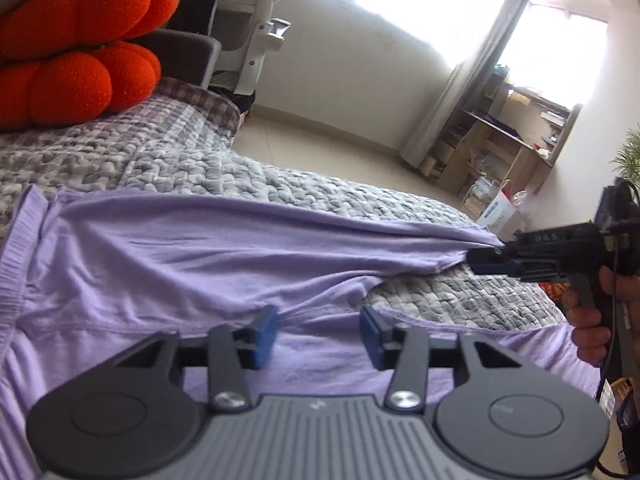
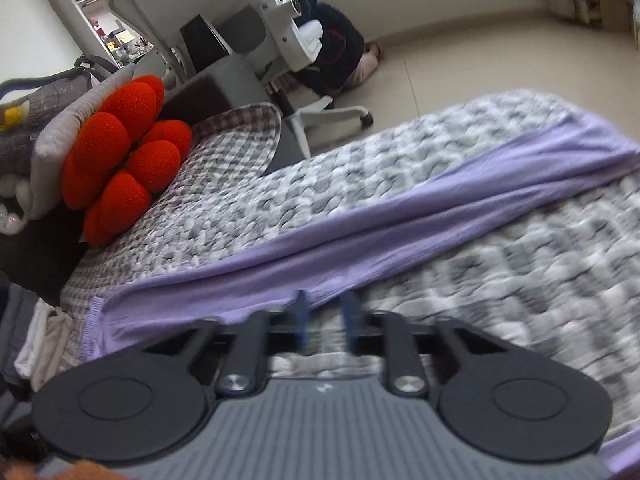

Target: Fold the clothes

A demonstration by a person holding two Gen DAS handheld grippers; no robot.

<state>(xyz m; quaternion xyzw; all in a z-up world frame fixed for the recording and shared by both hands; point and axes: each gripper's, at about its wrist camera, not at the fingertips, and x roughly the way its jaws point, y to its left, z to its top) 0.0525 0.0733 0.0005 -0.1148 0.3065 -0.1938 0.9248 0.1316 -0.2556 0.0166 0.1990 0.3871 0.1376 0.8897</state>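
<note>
A lilac garment [image 1: 180, 264] lies spread on a grey quilted bed [image 1: 320, 188], its ribbed hem at the left. My left gripper [image 1: 318, 332] hovers low over its near part, blue pads wide apart, nothing pinched between them. One fold stretches right to a corner that meets my right gripper [image 1: 486, 258], held by a hand [image 1: 588, 320]. In the right wrist view the garment [image 2: 400, 232] runs as a long strip across the bed [image 2: 360, 172]. There my right gripper [image 2: 326, 320] is blurred, its jaws apart, with the strip's edge by the left pad.
Orange lobed cushions [image 1: 80, 40] sit at the bed's head, also seen as the cushion [image 2: 124, 152]. A white office chair [image 2: 280, 20] stands beside the bed on a tiled floor [image 1: 320, 132]. A wooden shelf [image 1: 500, 140] and curtain stand by the far window.
</note>
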